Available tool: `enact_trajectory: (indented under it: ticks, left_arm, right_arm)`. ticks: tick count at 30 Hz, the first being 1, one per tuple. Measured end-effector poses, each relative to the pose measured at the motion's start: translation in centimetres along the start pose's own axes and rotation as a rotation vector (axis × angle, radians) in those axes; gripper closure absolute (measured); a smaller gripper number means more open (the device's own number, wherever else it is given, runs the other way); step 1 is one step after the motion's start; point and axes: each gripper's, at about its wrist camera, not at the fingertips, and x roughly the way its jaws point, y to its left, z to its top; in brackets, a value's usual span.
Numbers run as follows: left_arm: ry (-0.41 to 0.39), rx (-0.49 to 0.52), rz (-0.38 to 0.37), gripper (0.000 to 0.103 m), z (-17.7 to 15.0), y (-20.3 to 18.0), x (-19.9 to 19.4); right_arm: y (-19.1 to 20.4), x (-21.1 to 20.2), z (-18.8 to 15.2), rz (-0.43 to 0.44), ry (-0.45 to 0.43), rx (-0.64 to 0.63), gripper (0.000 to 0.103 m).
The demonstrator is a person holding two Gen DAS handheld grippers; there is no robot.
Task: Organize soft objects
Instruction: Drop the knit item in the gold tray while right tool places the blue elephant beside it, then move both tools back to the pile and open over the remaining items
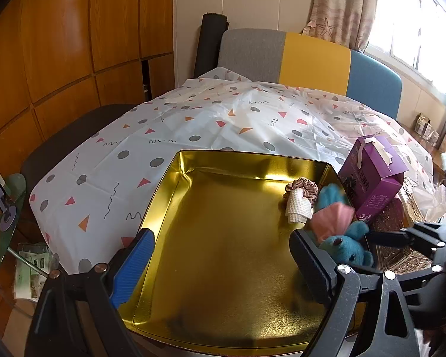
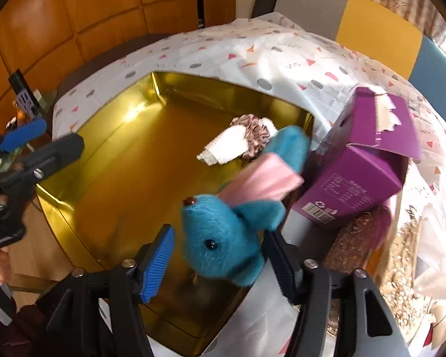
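With right hand-held gripper (image 2: 218, 263) parted around the plush (image 2: 223, 238), pads not pressing, left hand-held gripper (image 1: 223, 267) wide and empty: perched at tin (image 2: 128, 136) edge; could topple onto the table (image 2: 282, 50).

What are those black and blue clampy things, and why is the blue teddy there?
They are tongs that a person holds, one in each hand, with a camera on each. The left tongs hang open over the gold tin tray, holding nothing. The other picture looks along the right tongs; the blue plush toy with its pink skirt sits between them, and they look open around it. A scrunchie and a white cloth lie in the tray. A purple box stands beside it.
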Motion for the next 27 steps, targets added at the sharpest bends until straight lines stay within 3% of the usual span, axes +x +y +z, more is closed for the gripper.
enact_trajectory:
  ticks: [15,27]
  left_arm:
    - [-0.019,0.049,-0.044,0.009,0.0,-1.8,-1.5]
    - [-0.056,0.163,-0.138,0.008,0.4,-5.8,-3.9]
  right_arm:
    - [-2.6,-7.9,-2.4,-0.016,-0.194,0.132,0.035]
    - [-9.4,-14.5,-7.7,-0.124,-0.299,0.323,0.035]
